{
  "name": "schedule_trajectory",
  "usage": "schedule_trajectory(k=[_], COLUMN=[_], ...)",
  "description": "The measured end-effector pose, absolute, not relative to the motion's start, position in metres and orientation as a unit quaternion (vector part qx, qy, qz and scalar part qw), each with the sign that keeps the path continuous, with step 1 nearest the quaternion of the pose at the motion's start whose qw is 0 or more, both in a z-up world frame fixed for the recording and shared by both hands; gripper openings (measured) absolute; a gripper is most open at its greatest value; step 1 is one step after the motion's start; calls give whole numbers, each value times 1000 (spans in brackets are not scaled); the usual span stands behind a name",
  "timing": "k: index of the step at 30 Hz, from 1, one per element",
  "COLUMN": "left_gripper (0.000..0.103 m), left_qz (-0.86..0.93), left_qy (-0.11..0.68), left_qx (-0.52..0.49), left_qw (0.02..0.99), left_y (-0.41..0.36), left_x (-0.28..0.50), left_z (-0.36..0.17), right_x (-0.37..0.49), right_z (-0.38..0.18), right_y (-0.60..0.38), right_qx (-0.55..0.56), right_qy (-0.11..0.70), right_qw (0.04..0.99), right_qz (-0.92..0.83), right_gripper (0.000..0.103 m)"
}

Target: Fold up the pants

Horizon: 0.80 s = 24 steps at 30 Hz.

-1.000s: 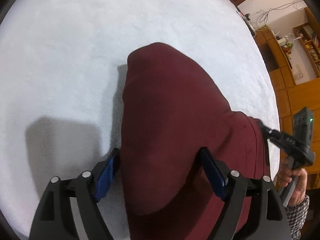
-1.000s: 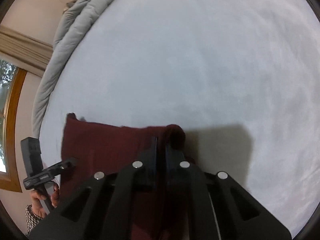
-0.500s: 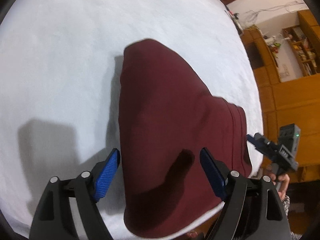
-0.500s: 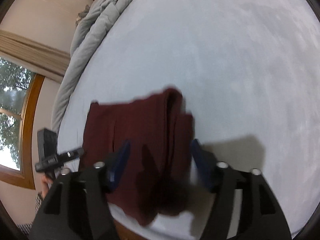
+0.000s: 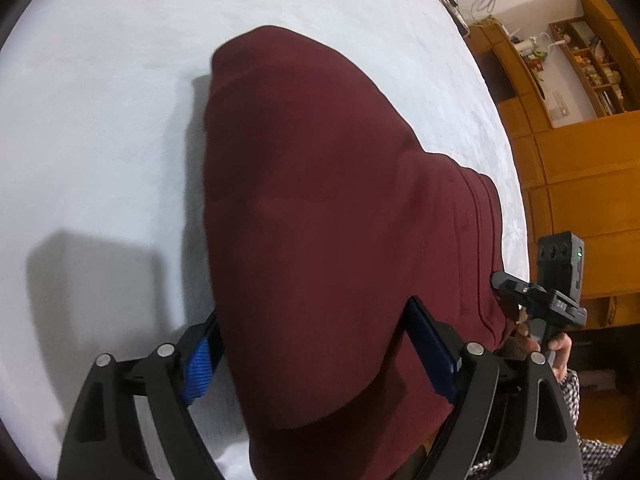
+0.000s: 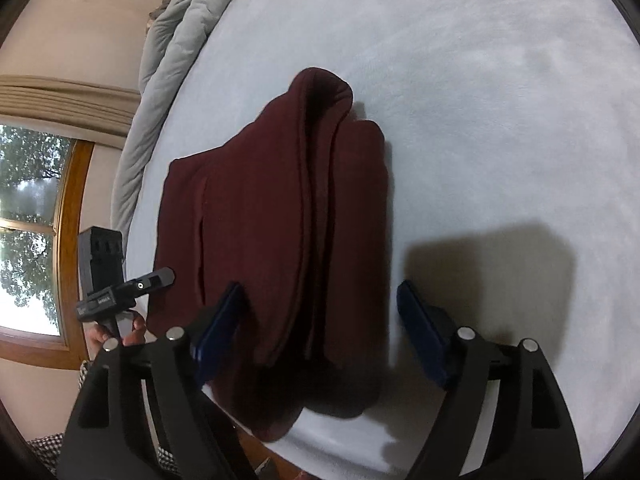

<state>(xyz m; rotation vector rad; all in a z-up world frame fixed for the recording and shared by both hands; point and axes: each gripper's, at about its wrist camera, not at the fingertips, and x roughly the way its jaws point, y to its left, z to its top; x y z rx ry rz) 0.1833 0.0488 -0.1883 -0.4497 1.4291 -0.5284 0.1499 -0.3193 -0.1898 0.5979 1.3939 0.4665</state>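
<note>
Dark red pants [image 5: 320,208] lie folded in a thick stack on the white bed [image 5: 100,120]. My left gripper [image 5: 316,356] straddles their near end. Its jaws are wide and opening, and the cloth bulges between the blue pads and hides their tips. In the right wrist view the pants [image 6: 280,208] show layered folds on their right side. My right gripper [image 6: 322,324] is opening around that folded edge, and its pads stand clear of the cloth. Each view shows the other gripper at the pants' edge: the right gripper [image 5: 516,288] and the left gripper [image 6: 160,276].
The bed's white cover [image 6: 480,120] stretches far beyond the pants. A grey duvet [image 6: 176,40] is bunched along the far left edge, by a window [image 6: 28,220]. Wooden cabinets [image 5: 580,160] stand off the bed's right side. A hand [image 5: 560,350] holds the right gripper.
The right gripper was shut on the pants' fold, then opened and drew back, leaving the fold lying on the stack. The left gripper stayed wide and its pad tips sank behind the cloth.
</note>
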Motion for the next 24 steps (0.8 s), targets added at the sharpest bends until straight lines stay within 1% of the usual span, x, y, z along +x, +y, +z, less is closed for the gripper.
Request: schedule_trajectory(k=[9, 10, 11, 12, 13, 15, 16, 17, 18, 21, 24], left_gripper=[88, 88, 86, 80, 77, 64, 60, 55, 49, 40, 37], left_qz=[-249, -248, -244, -239, -234, -224, -220, -215, -213, -215, -221], left_qy=[657, 655, 654, 653, 653, 647, 644, 640, 637, 622, 609], left_qx=[-210, -210, -210, -205, -200, -194, -195, -199, -203, -205, -214], left_qw=[680, 682, 684, 688, 692, 702, 707, 710, 712, 724, 731], left_y=[45, 44, 44, 44, 44, 43, 43, 44, 44, 45, 46], left_x=[198, 197, 196, 194, 192, 187, 186, 184, 182, 177, 175], left_z=[-199, -198, -197, -195, -193, -188, -187, -184, -183, -174, -163], right_x=[160, 160, 160, 161, 160, 156, 155, 152, 150, 144, 145], right_z=[-203, -204, -203, -202, -200, -196, -193, -189, -185, -165, -143], right_y=[-319, -318, -319, -317, -315, -315, -316, -319, -322, -319, -317], right_qx=[282, 286, 287, 285, 278, 271, 272, 280, 285, 274, 272], right_qy=[631, 629, 628, 627, 627, 622, 618, 611, 606, 588, 571], right_qw=[683, 681, 680, 681, 684, 691, 693, 695, 696, 713, 721], right_qz=[237, 241, 246, 249, 249, 251, 253, 255, 257, 266, 283], right_gripper=[84, 83, 77, 75, 72, 59, 54, 47, 44, 39, 38])
